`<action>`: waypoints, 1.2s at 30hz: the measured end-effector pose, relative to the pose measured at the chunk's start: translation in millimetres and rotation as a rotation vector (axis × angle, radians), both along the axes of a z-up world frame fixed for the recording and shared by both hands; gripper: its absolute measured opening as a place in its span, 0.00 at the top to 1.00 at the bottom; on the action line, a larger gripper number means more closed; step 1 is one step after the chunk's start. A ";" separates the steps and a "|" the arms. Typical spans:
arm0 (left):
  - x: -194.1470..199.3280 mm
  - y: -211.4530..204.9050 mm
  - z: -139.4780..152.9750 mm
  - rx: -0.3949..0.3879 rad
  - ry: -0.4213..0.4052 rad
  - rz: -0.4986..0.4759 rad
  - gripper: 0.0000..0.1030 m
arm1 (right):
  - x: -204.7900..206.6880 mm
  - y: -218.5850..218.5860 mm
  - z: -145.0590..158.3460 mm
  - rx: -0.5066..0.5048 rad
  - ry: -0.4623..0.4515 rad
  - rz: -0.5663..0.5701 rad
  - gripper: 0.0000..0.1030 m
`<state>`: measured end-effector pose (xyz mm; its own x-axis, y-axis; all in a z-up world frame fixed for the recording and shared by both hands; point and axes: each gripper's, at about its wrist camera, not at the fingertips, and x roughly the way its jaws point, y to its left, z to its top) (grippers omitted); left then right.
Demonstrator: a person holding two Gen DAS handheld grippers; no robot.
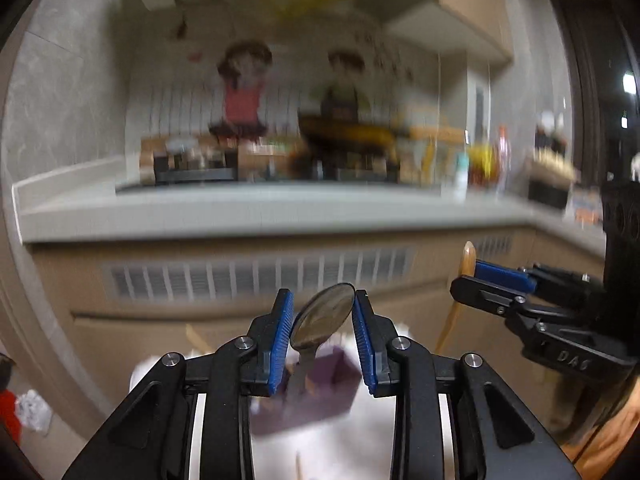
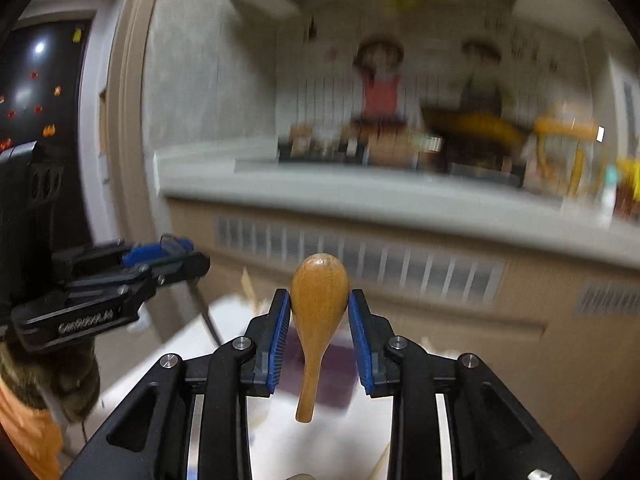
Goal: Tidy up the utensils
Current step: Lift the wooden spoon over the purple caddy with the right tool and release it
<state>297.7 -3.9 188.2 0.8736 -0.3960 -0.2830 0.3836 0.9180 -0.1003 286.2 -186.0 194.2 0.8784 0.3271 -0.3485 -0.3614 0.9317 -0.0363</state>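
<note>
two handheld grippers are raised in front of a grey kitchen counter (image 1: 256, 216), each carrying one utensil; everything beyond the tools is smeared by motion blur.

the left gripper (image 1: 323, 318) has its blue pads closed partway onto the bowl of a metal spoon (image 1: 322, 322). the bowl sits tilted between the pads, below the counter's front edge, and the handle hangs down toward a purple container (image 1: 320, 392) on a white surface. gripping by the bowl leaves the handle free, which would likely let it drop handle-first into a slot.

the right gripper (image 2: 319, 314) is closed to about the same width on the rounded head of a wooden spoon (image 2: 318, 320). the head stands upright below the counter's edge and the handle hangs straight down over the same purple container (image 2: 332, 376) (its compartments are too blurred to make out).

the two tools are side by side and apart, each visible at the edge of the other's view. holding both utensils aloft at once, clear of the container, suggests they are in transit and not yet set in place.
</note>
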 end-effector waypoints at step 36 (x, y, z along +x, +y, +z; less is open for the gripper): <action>110.2 41.1 -177.0 -0.048 0.363 0.112 0.43 | 120.0 20.1 -172.1 -0.104 0.379 -0.046 0.39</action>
<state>407.9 37.2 11.3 0.7587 -0.3240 -0.5652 0.2127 0.9432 -0.2551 406.2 -165.9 22.2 0.6941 0.2366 -0.6799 -0.3256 0.9455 -0.0033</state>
